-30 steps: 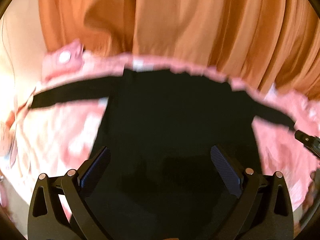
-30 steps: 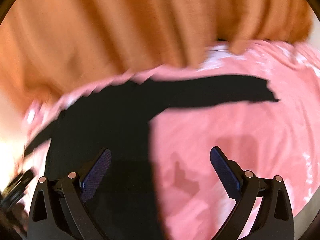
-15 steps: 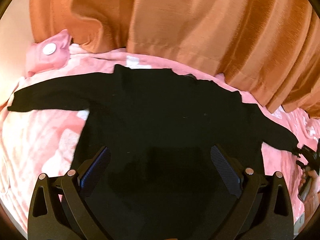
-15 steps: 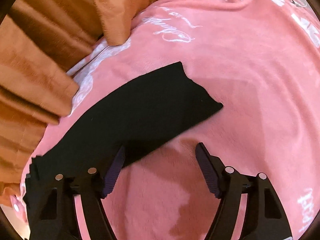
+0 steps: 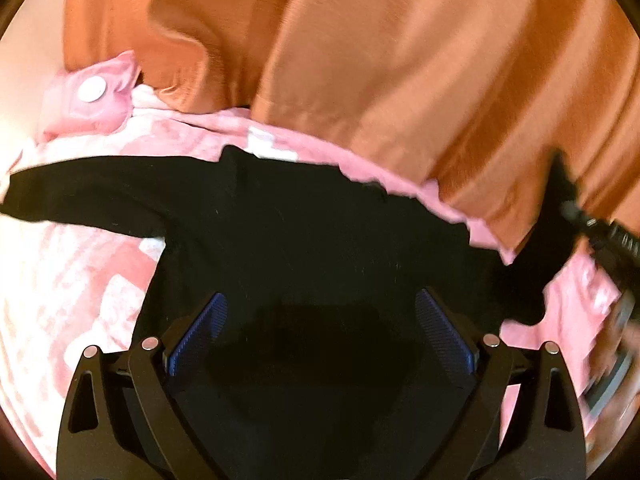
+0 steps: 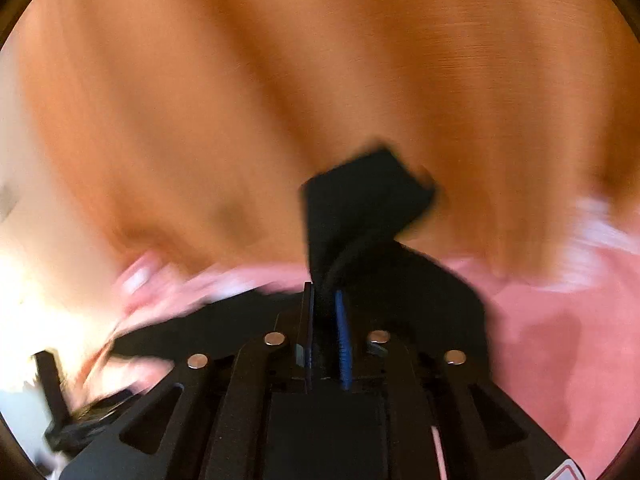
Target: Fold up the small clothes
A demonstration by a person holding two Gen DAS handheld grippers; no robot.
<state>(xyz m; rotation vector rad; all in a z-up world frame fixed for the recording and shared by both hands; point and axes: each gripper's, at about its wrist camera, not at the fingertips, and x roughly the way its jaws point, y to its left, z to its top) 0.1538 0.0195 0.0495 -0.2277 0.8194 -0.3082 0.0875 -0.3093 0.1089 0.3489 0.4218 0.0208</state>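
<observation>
An orange curtain (image 5: 400, 60) hangs in folds across the far side, filling most of both views. Below it lies a pink blanket (image 5: 72, 280) with pale white markings. A black long-sleeved top (image 5: 300, 240) lies on the blanket, its body spread flat near me, one sleeve stretched out flat to the left. The right sleeve (image 6: 360, 200) is lifted off the blanket, its end standing up in front of the curtain. My left gripper (image 5: 320, 332) hovers over the body of the top, fingers spread wide apart, holding nothing. My right gripper (image 6: 325, 320) is pressed together on the raised sleeve, pinching the black cloth between its pads; this view is blurred.
</observation>
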